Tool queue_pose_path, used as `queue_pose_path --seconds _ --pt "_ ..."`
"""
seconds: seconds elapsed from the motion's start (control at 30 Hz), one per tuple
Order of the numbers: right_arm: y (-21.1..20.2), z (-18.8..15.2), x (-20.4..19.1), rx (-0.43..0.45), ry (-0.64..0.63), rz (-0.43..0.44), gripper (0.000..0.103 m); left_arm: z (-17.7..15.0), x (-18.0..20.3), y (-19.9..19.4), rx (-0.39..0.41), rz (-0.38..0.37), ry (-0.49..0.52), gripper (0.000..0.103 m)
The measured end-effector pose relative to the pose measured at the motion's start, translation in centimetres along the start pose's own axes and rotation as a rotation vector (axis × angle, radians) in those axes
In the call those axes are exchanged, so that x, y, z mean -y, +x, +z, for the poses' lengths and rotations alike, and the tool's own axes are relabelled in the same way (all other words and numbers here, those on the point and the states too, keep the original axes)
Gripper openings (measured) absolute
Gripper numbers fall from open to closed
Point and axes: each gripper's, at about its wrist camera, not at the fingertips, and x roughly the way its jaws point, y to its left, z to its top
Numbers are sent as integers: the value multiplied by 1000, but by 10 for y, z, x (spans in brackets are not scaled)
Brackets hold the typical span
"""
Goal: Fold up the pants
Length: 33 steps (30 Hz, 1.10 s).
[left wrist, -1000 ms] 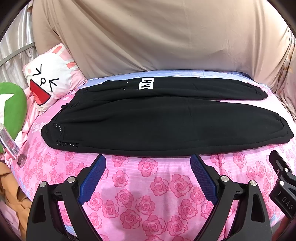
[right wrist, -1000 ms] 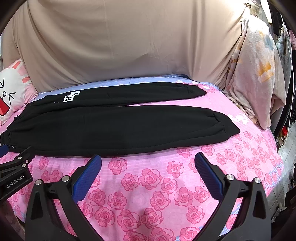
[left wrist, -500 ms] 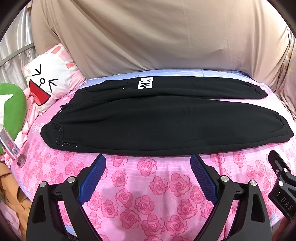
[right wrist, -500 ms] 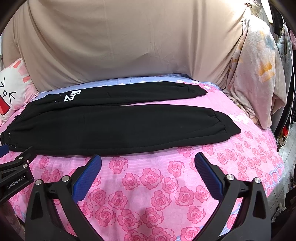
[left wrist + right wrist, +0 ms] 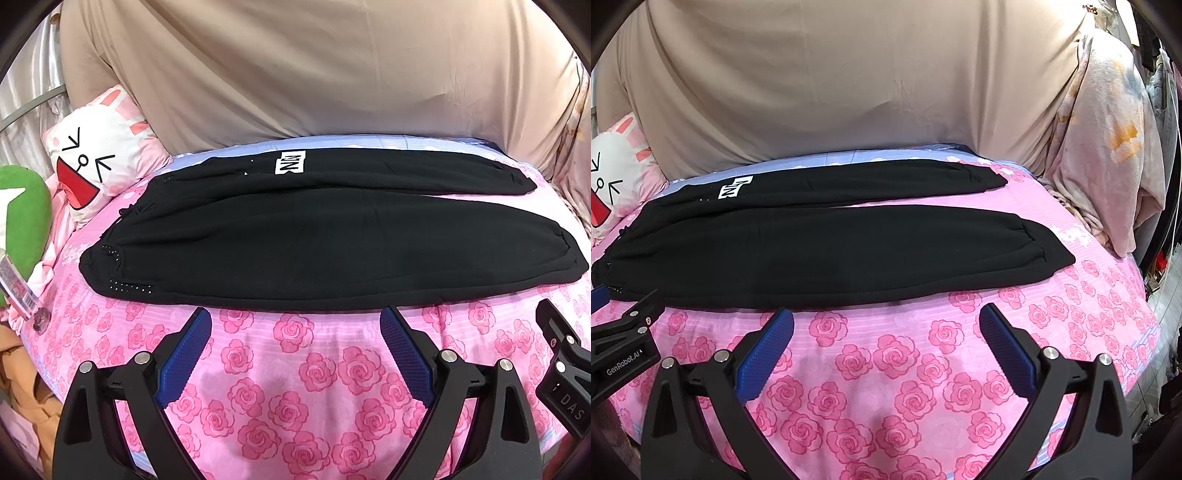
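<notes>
A: Where are the pants [image 5: 303,240] found, and how much folding can be made out?

B: They are laid flat across the bed [image 5: 295,369], on the pink rose-printed cover, with the waistband [image 5: 110,258] toward the cartoon pillow [image 5: 99,155] and the cuffs [image 5: 1041,254] toward the draped blanket [image 5: 1108,147]. The two legs are seen lying side by side, the far one [image 5: 868,184] bearing a white label [image 5: 291,163]. No crease or fold is visible, so the task is judged to be at its very start.

A: And the tools?

B: The left hand-held gripper [image 5: 295,325] is held with its blue pads [image 5: 184,354] spread wide apart, just short of the near edge of the garment; nothing is clamped. The right hand-held gripper [image 5: 886,328] is likewise spread and empty, just short of the same edge.

A: What is left, then?

B: Everything, it is judged: one leg has to be brought over the other, and the length then doubled from cuffs to waistband. A grasp has not yet been made.
</notes>
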Motion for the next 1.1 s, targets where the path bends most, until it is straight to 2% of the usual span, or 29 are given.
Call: queue_pose_path --seconds 0.5,0.6,0.67,0.73,0.8,0.93,1.1 --pt "7 4 1 -19 2 -4 98 8 3 9 -15 -3 7 90" --pt "15 9 9 -30 12 7 98 12 -1 17 -43 -36 -7 90" --pt "25 17 24 -49 57 45 98 17 -11 28 -76 -88 -50 90" --pt "39 26 42 -72 109 81 98 23 -26 43 -98 -120 -97 90" --pt "57 39 68 -83 166 93 98 31 -42 54 -95 -112 -123 89" --pt "98 74 114 -76 197 26 98 63 -93 77 -59 -69 -204 87" --pt "168 135 175 -89 216 -2 98 117 -173 117 -44 -7 -319 87"
